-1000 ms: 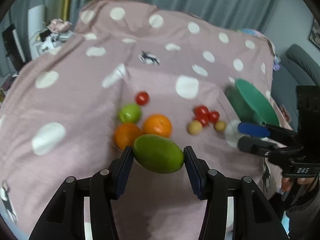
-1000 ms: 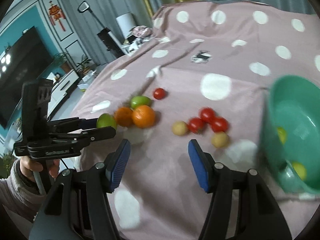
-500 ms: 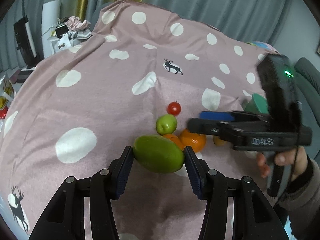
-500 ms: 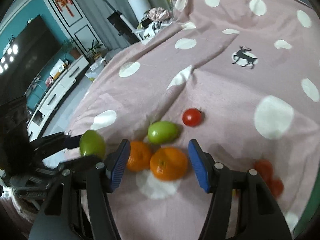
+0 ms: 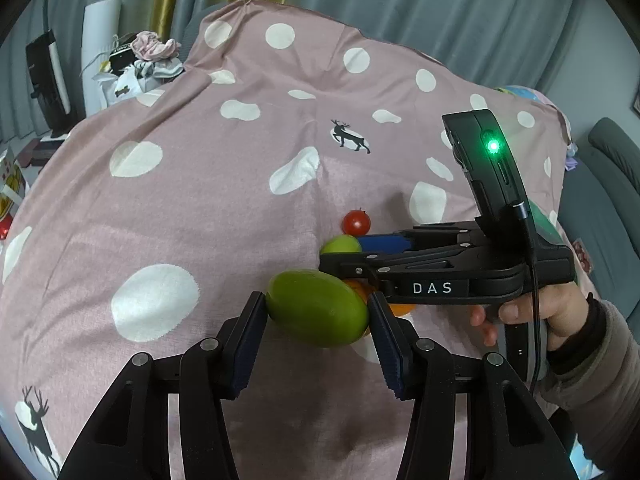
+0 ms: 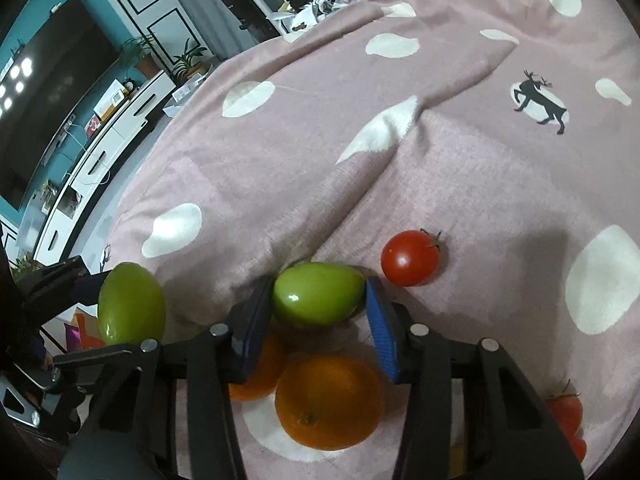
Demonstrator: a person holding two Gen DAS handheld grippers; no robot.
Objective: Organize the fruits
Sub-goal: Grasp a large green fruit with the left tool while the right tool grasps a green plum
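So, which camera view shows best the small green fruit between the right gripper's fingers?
The right wrist view: the small green fruit sits whole and close between the right gripper fingers, which have just been closing. In the left wrist view only its top shows, behind that gripper.

Pink cloth [image 6: 280, 152] with white spots and black deer, green mango [image 5: 318, 314], orange oranges [image 6: 328, 402], red tomato [image 6: 410, 258]
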